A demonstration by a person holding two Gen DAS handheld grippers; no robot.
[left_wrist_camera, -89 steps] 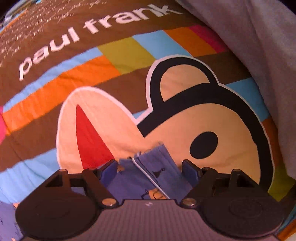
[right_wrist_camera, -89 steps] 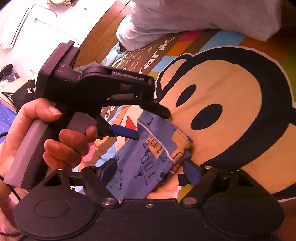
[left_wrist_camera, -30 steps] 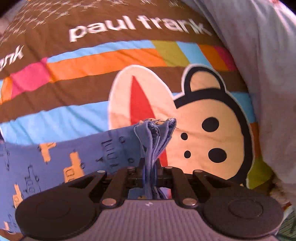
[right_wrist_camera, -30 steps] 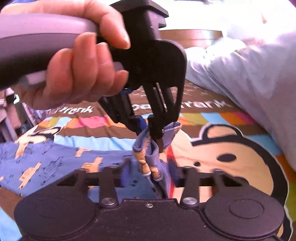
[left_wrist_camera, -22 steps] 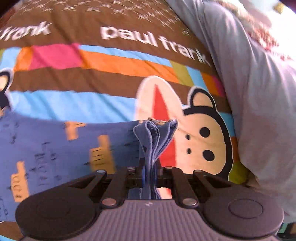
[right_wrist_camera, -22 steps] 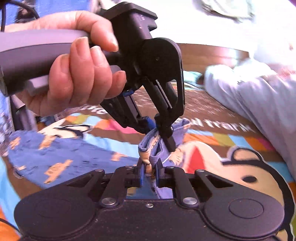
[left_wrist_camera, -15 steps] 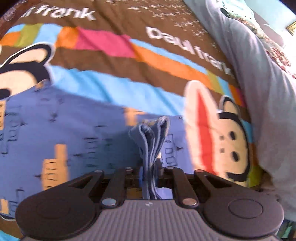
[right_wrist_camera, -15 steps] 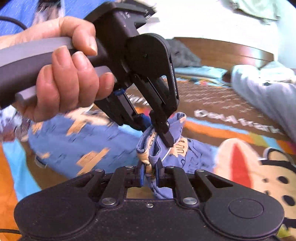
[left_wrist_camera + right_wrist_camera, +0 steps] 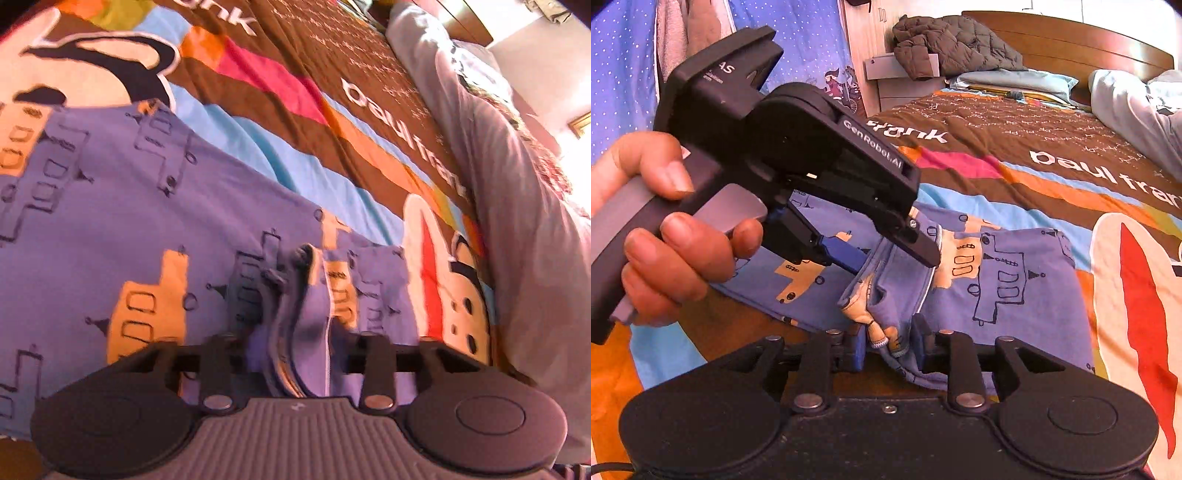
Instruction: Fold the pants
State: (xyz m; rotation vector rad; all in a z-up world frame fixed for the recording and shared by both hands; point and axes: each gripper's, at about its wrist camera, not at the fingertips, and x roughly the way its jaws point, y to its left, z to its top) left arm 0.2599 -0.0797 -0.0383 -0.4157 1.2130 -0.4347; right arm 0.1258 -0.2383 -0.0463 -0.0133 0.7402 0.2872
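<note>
The blue patterned pants [image 9: 110, 229] lie folded over on the colourful bedspread [image 9: 280, 92]; they also show in the right wrist view [image 9: 997, 280]. Their bunched hem [image 9: 310, 317] stands between the spread fingers of my left gripper [image 9: 299, 343], which is open. In the right wrist view the left gripper [image 9: 897, 258] hovers over the hem with its fingers apart. My right gripper [image 9: 888, 350] is open too, its blue pads [image 9: 857, 350] on either side of the hem fold [image 9: 882, 325].
A grey blanket [image 9: 517, 177] lies along the right side of the bed. A wooden headboard [image 9: 1071, 40], pillows [image 9: 1015, 81] and a dark jacket [image 9: 956, 44] on a cabinet are at the far end. A hand [image 9: 665, 236] holds the left gripper.
Both grippers carried the hem leftward over the rest of the pants, lowered it, and have opened from shut. The hem now rests loose on the lower layer.
</note>
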